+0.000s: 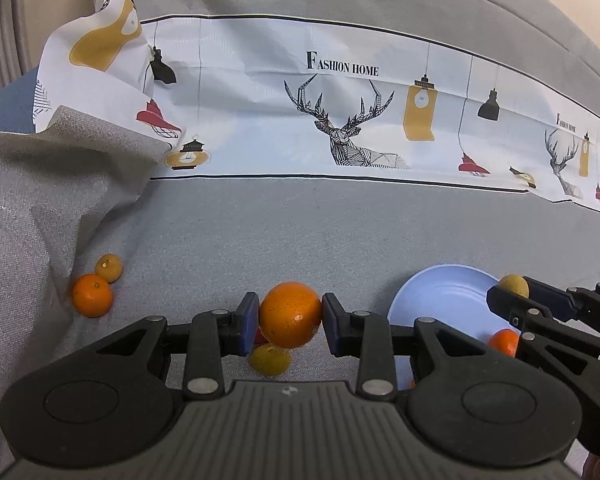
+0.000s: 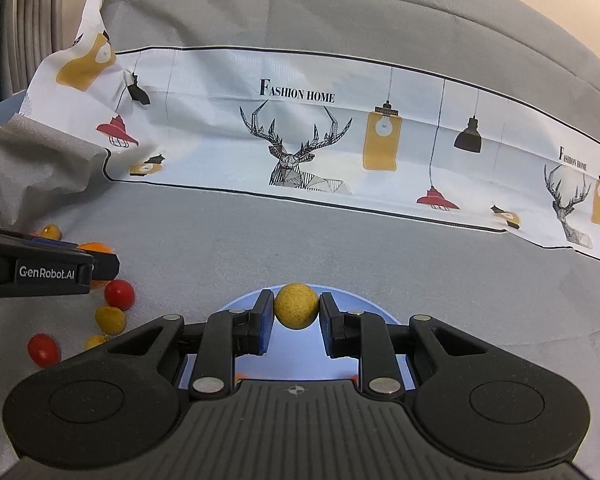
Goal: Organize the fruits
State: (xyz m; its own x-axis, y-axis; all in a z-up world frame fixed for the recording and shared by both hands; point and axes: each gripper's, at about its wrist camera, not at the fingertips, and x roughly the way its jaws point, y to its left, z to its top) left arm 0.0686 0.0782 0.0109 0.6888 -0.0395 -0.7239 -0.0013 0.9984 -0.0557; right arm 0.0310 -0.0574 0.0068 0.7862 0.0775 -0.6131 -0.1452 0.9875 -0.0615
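Grey woven cloth covers the surface, with a white printed strip of deer and lamp drawings lying across it further back.

Left hand-held gripper is clamped on a large round orange, blue pads touching both sides, fruit held above the cloth. Under it sits a small yellow-green citrus. Off to the left, 2 loose fruits touch each other by a fold in the cloth: a small orange mandarin and a smaller yellow-orange one.

Right hand-held gripper is at a narrow setting, pinching a small round yellow speckled fruit over the pale blue round plate. 1 orange fruit already lies on that plate.

Left of the plate: 2 red cherry tomatoes and a small yellow fruit lie loose on the cloth.
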